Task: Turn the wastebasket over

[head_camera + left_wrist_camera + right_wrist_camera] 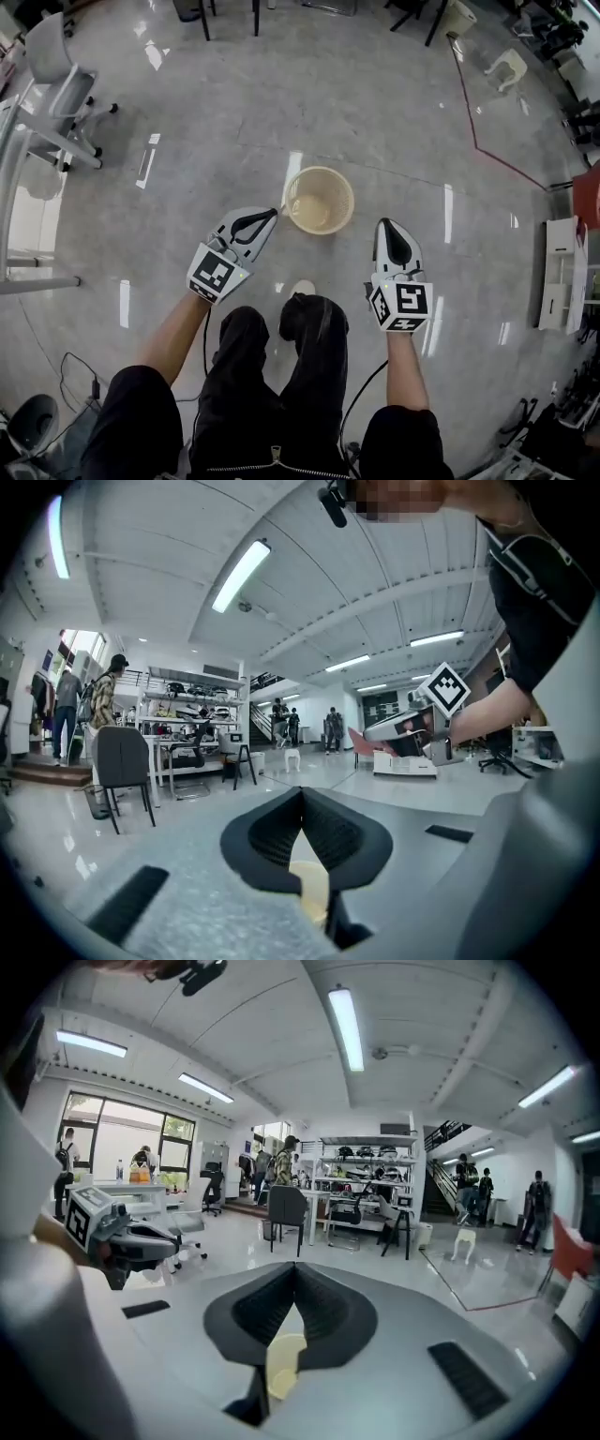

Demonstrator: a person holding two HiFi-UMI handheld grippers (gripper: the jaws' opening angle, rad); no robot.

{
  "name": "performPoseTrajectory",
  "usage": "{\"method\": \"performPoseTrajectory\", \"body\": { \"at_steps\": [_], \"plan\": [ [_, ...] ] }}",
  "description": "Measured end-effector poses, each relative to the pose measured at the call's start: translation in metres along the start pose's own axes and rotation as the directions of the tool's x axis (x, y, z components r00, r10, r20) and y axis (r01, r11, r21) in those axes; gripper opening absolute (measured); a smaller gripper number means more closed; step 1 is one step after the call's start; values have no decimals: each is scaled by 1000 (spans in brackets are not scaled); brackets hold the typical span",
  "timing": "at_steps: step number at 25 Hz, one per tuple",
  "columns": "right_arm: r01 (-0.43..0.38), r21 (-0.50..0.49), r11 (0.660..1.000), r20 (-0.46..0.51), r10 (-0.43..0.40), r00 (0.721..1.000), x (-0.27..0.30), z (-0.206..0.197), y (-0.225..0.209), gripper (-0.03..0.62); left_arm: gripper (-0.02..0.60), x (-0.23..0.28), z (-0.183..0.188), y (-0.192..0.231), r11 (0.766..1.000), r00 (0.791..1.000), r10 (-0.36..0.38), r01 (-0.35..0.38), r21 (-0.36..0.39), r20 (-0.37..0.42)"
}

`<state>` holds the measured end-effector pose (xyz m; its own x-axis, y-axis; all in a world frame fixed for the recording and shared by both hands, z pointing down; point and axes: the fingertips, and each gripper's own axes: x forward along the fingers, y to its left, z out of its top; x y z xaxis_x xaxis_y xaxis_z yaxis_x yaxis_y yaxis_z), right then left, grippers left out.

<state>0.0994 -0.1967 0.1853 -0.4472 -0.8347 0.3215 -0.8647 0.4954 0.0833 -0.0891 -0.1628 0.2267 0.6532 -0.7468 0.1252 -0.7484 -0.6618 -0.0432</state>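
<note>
Round cream plastic wastebasket stands mouth-up on the glossy grey floor
Closed on nothing, the left tongs and right tongs hover beside its rim; the basket looks either already righted or not yet tipped.

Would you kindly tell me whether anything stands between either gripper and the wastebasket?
Nothing visible does. The wastebasket stands upright on the floor, between the left gripper and the right gripper, both shut and empty; only open floor shows between them and it.

Both held out forward; left gripper jaws together, empty; right gripper same.
</note>
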Motion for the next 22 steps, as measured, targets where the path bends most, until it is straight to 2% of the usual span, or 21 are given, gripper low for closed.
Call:
{"method": "performPoseTrajectory", "body": {
  "at_steps": [3, 5, 8, 10, 13, 15, 18, 22],
  "plan": [
    [31, 22, 999, -62, -30, 998, -79, 67, 44, 11, 6, -63, 91, -37, 999, 999, -12, 10, -50, -38],
    [44, 52, 998, -69, -41, 997, -134, 102, 77, 12, 6, -107, 142, -64, 995, 999, -5, 2, -99, -35],
    [70, 74, 995, -90, -63, 994, -211, 134, 113, 12, 6, -158, 205, -109, 988, 1000, 25, -27, -152, -9],
    [95, 83, 992, -70, -89, 994, -240, 157, 129, 12, 5, -179, 240, -121, 985, 999, 48, -45, -165, 17],
    [128, 84, 988, -28, -126, 992, -275, 181, 167, 11, 6, -215, 264, -132, 980, 998, 64, -60, -192, 18],
    [141, 81, 987, -9, -141, 990, -300, 186, 188, 11, 6, -235, 273, -150, 983, 998, 58, -56, -173, 6],
    [136, 99, 986, 18, -139, 990, -340, 189, 206, 11, 6, -258, 284, -188, 990, 999, 38, -38, -133, -3],
    [101, 103, 990, 43, -106, 993, -387, 186, 228, 11, 6, -285, 294, -228, 991, 999, 47, -47, -122, -8]
  ]
}}
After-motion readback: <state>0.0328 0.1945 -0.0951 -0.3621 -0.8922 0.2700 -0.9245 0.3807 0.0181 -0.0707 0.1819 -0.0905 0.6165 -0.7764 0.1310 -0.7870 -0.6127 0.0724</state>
